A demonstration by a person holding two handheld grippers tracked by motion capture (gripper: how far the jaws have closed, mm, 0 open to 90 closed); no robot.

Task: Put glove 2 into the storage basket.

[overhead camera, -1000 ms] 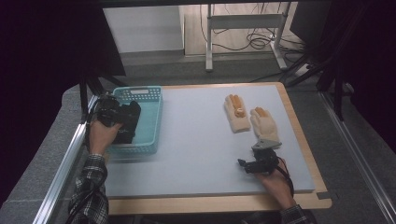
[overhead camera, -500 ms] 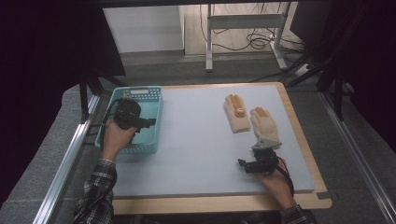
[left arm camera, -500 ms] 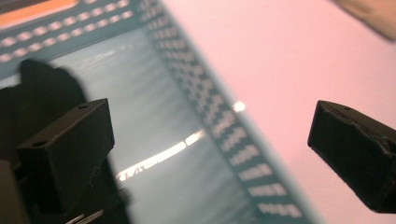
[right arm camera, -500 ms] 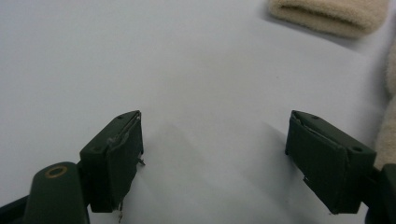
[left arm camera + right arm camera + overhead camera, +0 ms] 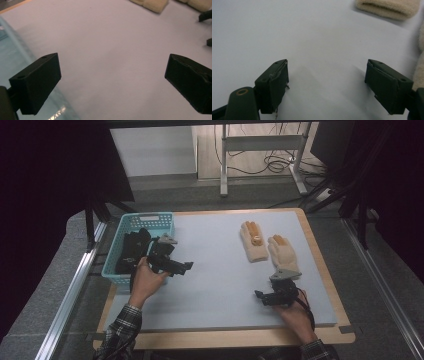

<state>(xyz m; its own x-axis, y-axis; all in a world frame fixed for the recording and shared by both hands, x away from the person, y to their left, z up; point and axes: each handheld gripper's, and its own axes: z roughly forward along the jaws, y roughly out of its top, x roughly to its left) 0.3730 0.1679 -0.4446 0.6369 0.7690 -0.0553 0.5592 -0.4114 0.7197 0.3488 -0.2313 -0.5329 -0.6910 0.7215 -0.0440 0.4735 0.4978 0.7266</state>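
A pale grey mat (image 5: 220, 270) covers a wooden worktop (image 5: 225, 340), leaving a strip of wood bare along the near edge. At the far left corner stands a turquoise plastic basket (image 5: 119, 246) with latticed walls; something dark lies inside it, too dim to identify. A small white label (image 5: 148, 218) sits on the basket's far rim, and whatever is printed on it is too small to read.

The left gripper (image 5: 186, 266) is held by the person's left hand (image 5: 145, 281) just beside the basket's right wall, over the mat, pointing toward the right edge. In the left gripper view its jaws stand wide apart with nothing between them, bare mat beneath and the blurred turquoise basket (image 5: 15, 57) at the left.

The right gripper (image 5: 261, 297) rests near the worktop's near right corner in the right hand (image 5: 295, 312), pointing left. Its jaws are also spread with nothing between them; the right gripper view shows plain mat beyond them.

Two cream knitted gloves (image 5: 265, 247) lie flat side by side toward the far right of the mat, their orange fingertips pointing to the far edge. The nearer glove's cuff (image 5: 282, 266) lies just beside the right gripper. A cream cuff (image 5: 387, 8) shows at the top of the right gripper view. No brand or writing can be read on the gloves or grippers
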